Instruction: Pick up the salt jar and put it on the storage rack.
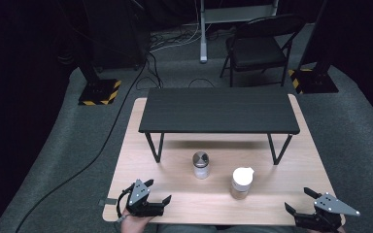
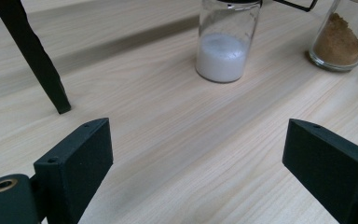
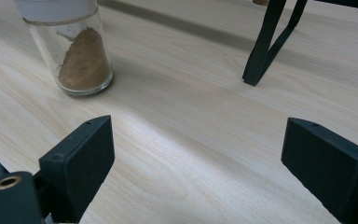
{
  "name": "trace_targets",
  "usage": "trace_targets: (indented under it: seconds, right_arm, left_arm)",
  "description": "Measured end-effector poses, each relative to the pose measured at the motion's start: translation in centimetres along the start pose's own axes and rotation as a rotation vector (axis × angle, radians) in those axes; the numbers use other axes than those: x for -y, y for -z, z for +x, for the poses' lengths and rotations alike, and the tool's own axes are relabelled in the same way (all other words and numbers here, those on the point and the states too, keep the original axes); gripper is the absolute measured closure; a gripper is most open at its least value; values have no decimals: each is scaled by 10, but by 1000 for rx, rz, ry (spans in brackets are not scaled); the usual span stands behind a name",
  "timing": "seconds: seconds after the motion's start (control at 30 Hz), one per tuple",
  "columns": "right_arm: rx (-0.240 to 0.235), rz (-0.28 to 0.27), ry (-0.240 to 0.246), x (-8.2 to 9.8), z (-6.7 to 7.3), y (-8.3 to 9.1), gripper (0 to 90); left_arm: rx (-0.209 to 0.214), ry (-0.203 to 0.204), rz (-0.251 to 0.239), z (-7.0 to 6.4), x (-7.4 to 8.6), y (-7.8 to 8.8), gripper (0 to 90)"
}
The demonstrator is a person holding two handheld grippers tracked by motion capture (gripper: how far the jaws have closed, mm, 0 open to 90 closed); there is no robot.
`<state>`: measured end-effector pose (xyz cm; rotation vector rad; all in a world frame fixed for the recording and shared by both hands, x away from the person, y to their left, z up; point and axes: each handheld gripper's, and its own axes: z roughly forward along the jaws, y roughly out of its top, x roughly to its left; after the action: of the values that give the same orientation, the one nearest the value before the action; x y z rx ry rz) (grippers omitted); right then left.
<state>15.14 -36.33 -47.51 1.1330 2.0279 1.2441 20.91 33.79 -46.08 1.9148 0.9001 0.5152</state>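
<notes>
High view showed a pale wooden table (image 1: 277, 194) with a low black shelf (image 1: 218, 110) standing on thin legs across its far half. In front of the shelf stood 2 glass jars, near each other but apart: a jar of white powder (image 1: 201, 165) with a metal lid, and, a little nearer the person and to its right, a jar of brown powder (image 1: 241, 183) with a white lid. Both stood upright. The left gripper (image 1: 158, 191) rested at the near left corner of the table, the right gripper (image 1: 297, 199) at the near right corner, well apart from each other and from the jars. Both sets of jaws were spread wide with nothing between them. Left gripper view looked along its 2 black jaws across bare wood toward the jar of white powder (image 2: 223, 46), with the jar of brown powder (image 2: 339, 39) at the right edge and 1 shelf leg (image 2: 39, 65) on the left. Right gripper view had the jar of brown powder (image 3: 77, 51) ahead on its left and another pair of crossed shelf legs (image 3: 268, 44) ahead on its right, its own jaws also apart over empty tabletop.
</notes>
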Motion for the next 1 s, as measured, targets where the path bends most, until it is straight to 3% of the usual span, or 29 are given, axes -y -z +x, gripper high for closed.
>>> trace_targets:
  seconds: [0.5, 0.67, 1.0]
  right_arm:
    - [0, 6, -5, 0, 1, -1, 83]
    - [-2, 9, -5, 0, 1, -2, 83]
    - [-8, 9, -4, 0, 0, -2, 83]
  left_arm:
    - [49, -13, -9, -4, -12, -15, 53]
    - [73, -13, -11, -7, -22, -32, 53]
    - [77, -20, -6, -19, -37, -66, 54]
